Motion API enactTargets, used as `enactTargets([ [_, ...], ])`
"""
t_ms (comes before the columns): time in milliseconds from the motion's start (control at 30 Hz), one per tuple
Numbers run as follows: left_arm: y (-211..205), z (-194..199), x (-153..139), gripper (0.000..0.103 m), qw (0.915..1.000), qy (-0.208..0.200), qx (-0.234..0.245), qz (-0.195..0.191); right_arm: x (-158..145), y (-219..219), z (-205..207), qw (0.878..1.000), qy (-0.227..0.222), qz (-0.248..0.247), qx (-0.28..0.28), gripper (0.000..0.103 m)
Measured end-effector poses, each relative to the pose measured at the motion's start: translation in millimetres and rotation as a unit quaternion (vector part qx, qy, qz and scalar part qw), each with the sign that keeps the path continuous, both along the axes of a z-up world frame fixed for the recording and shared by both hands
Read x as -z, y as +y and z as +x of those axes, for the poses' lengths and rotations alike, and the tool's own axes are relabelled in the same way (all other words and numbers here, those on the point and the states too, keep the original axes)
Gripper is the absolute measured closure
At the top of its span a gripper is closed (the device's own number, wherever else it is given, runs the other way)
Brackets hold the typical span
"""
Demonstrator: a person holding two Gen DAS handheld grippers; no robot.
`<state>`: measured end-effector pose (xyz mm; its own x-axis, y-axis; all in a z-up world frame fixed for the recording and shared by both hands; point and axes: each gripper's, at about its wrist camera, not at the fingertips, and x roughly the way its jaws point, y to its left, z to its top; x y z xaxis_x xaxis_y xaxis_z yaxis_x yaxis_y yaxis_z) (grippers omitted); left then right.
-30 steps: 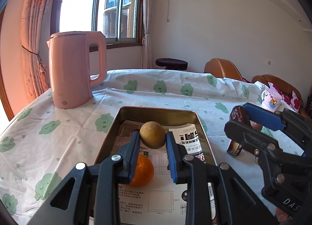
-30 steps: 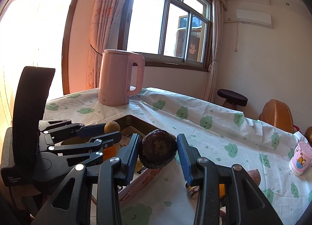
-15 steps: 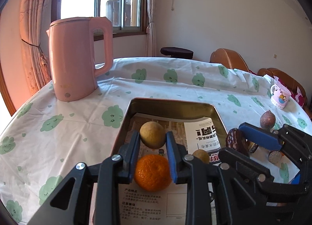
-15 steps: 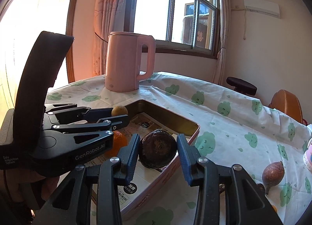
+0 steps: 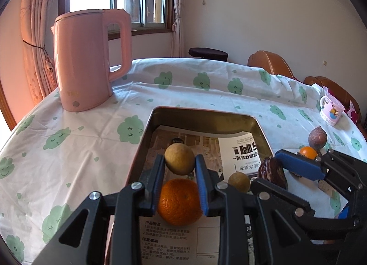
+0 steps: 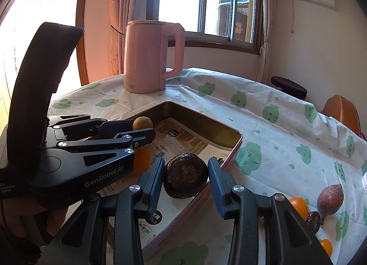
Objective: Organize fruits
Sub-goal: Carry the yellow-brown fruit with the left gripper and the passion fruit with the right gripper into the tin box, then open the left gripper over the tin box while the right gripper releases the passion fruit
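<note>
Tabletop (image 5: 91,127) under cloud-print cloth; tray (image 5: 204,118) centre; your left tool (image 5: 179,168) clamps a yellow-brown fruit (image 5: 179,159) above it; your right tool (image 6: 185,179) clamps a dark fruit (image 6: 185,175) over its edge.

Two close wrist views, angled down over the shared tray (image 5: 146,136) (kettle (image 6: 146,58) behind, window-facing).
</note>
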<state>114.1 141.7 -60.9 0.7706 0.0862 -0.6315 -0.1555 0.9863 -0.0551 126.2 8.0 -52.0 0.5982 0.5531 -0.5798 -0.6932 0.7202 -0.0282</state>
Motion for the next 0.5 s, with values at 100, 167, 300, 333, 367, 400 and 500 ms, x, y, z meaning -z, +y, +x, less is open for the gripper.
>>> enactTargets([
  [100,1,2,2,0.075,1.0,0.007,-0.001,-0.005,1,1,0,1.0,0.003,-0.004,-0.002,0.061],
  [167,1,3,2,0.075,0.9999,0.01,0.0,-0.004,2,3,0,1.0,0.006,-0.008,-0.004,0.061],
  [300,-4,5,3,0.074,0.9999,0.014,0.003,0.009,4,10,-5,1.0,-0.002,-0.027,-0.011,0.061],
  [333,-4,5,3,0.074,0.9998,0.014,0.003,0.011,4,11,-6,0.999,-0.004,-0.031,-0.012,0.061],
  [367,-4,5,3,0.074,0.9998,0.015,0.003,0.011,4,12,-7,0.999,-0.006,-0.033,-0.013,0.061],
  [400,-4,5,3,0.074,0.9998,0.015,0.002,0.011,4,12,-7,0.999,-0.007,-0.033,-0.012,0.061],
  [500,-3,5,3,0.074,0.9998,0.015,0.002,0.012,4,11,-7,0.999,-0.007,-0.032,-0.01,0.061],
])
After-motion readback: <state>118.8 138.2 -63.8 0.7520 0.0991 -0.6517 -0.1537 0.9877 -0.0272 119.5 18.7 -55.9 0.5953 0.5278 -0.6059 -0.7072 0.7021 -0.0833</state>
